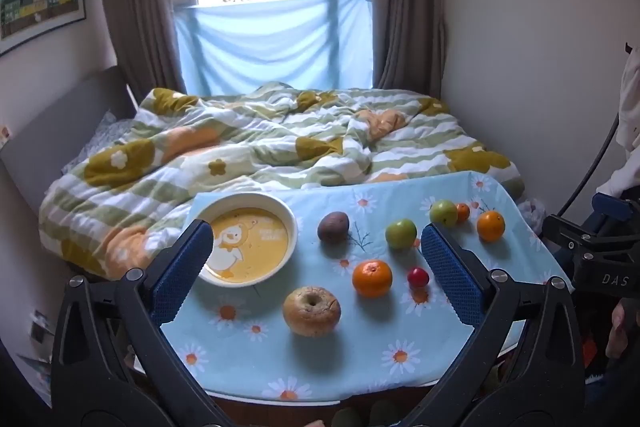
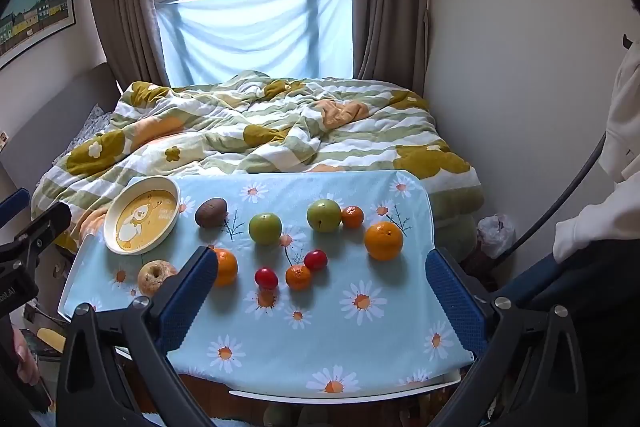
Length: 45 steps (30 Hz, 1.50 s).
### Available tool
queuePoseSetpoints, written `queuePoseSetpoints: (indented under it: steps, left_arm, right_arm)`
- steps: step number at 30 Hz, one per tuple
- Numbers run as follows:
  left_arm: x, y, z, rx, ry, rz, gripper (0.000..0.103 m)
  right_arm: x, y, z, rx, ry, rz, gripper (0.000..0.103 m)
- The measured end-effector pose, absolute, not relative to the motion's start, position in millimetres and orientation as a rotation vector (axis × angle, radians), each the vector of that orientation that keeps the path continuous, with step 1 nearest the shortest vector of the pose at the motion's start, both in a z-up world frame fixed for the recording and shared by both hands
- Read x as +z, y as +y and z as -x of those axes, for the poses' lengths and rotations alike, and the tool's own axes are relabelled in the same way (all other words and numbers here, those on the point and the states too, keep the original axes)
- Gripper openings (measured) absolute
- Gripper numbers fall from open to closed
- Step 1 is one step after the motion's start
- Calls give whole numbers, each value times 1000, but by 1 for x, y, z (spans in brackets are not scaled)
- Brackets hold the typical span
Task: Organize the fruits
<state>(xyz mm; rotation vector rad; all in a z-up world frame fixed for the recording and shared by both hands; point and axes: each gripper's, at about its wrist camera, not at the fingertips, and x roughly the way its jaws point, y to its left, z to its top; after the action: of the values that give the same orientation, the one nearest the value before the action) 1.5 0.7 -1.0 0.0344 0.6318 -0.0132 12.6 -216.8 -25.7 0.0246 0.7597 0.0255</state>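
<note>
A small table with a blue daisy cloth (image 1: 304, 359) (image 2: 320, 331) holds several fruits. A yellow duck bowl (image 1: 248, 243) (image 2: 142, 217) sits at the left, empty. Near it are a pale bruised apple (image 1: 312, 311) (image 2: 154, 275), a brown fruit (image 1: 333, 226) (image 2: 211, 212), two green apples (image 1: 401, 233) (image 2: 265, 228) (image 2: 324, 215), oranges (image 1: 372, 278) (image 2: 383, 241) (image 2: 226, 267), small mandarins (image 2: 298, 277) (image 2: 352, 216) and red cherry tomatoes (image 1: 418, 276) (image 2: 266, 278) (image 2: 315, 259). My left gripper (image 1: 316, 259) is open and empty above the table's left half. My right gripper (image 2: 320, 283) is open and empty above the front.
A bed with a rumpled green-striped floral quilt (image 1: 260, 143) (image 2: 260, 123) lies right behind the table. Walls close in on both sides. A white garment (image 2: 624, 131) hangs at the right, with a plastic bag (image 2: 496, 229) on the floor below.
</note>
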Motion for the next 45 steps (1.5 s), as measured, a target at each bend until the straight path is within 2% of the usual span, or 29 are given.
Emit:
queuePoseSetpoints:
  steps: [45]
  left_arm:
    - [-2,9,-8,-18,615,-10,103]
  right_arm:
    - [-25,-223,-20,21,763,-33,103]
